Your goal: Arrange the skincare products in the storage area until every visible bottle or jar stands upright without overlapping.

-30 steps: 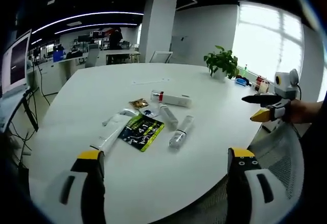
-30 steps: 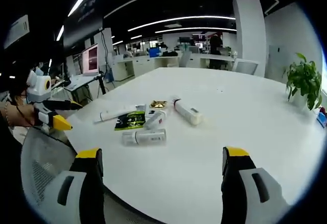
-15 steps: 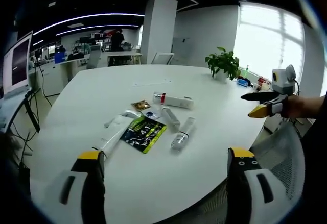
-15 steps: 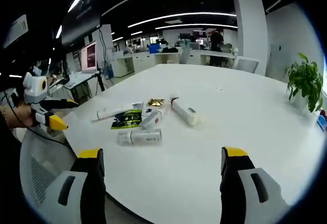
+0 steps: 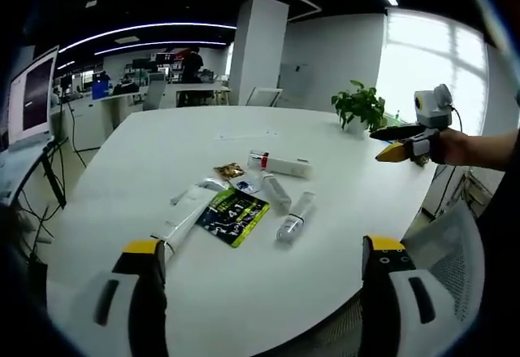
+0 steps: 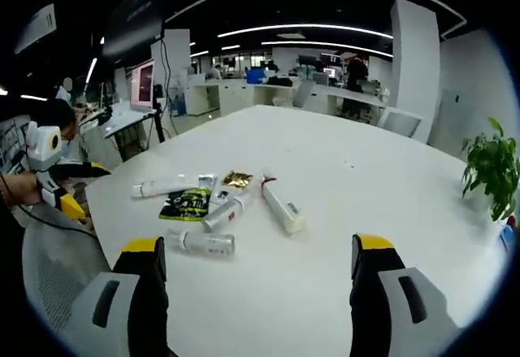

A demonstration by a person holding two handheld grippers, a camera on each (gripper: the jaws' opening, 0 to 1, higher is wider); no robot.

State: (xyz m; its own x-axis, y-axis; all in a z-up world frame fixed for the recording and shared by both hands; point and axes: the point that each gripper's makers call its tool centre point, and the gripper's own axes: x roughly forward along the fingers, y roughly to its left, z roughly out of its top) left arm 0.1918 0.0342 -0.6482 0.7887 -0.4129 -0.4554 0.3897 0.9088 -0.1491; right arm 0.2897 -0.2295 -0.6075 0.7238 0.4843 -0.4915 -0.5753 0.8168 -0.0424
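White table (image 5: 341, 235), bottles (image 5: 292, 216) beyond open tools

The left claw (image 5: 264, 292) is spread wide with nothing between its yellow-tipped jaws, held above the near edge of the white counter (image 5: 162, 154). On the counter lie a long white tube (image 5: 185, 213), a dark green sachet (image 5: 232, 215), a clear bottle (image 5: 293, 217), a white bottle with a red cap (image 5: 280, 163) and a small gold packet (image 5: 228, 170), all flat. The right claw (image 5: 390, 142) hangs at the far right, beside a potted plant (image 5: 358, 106).

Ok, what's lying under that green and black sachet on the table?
The green and black sachet lies flat on the white table. The white tube lies beside it. Anything beneath is covered.
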